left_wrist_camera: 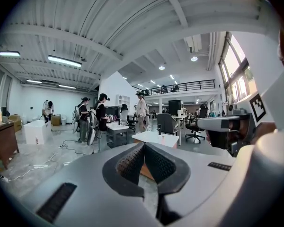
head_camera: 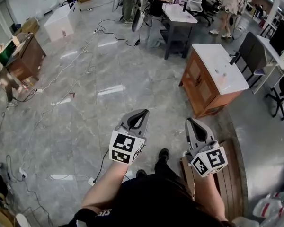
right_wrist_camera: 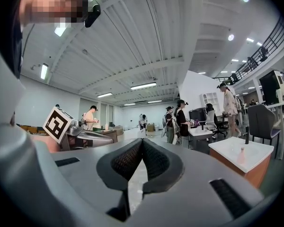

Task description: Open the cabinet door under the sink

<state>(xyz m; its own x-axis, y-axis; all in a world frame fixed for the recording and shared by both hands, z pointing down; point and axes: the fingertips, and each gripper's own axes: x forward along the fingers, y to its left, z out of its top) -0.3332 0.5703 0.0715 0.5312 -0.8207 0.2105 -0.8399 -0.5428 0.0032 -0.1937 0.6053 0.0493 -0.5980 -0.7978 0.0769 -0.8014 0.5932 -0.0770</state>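
The sink cabinet (head_camera: 212, 79) is a wooden unit with a white top and a black faucet (head_camera: 234, 57). It stands on the marble floor ahead and to the right, and its wooden door panels (head_camera: 197, 82) face me. Both grippers are held out in front of me, well short of it. My left gripper (head_camera: 145, 111) is shut with nothing in it, and my right gripper (head_camera: 189, 121) is shut and empty too. In the left gripper view the white top (left_wrist_camera: 154, 137) shows just beyond the closed jaws (left_wrist_camera: 143, 144). In the right gripper view the cabinet (right_wrist_camera: 241, 156) lies right of the closed jaws (right_wrist_camera: 142, 141).
Cables (head_camera: 85, 65) trail over the floor to the left. A dark wooden desk (head_camera: 26, 56) stands far left and a white box (head_camera: 61, 21) at the back. Behind the sink are a table (head_camera: 179, 17), office chairs (head_camera: 253, 55) and several people. A wooden pallet (head_camera: 229, 174) lies by my feet.
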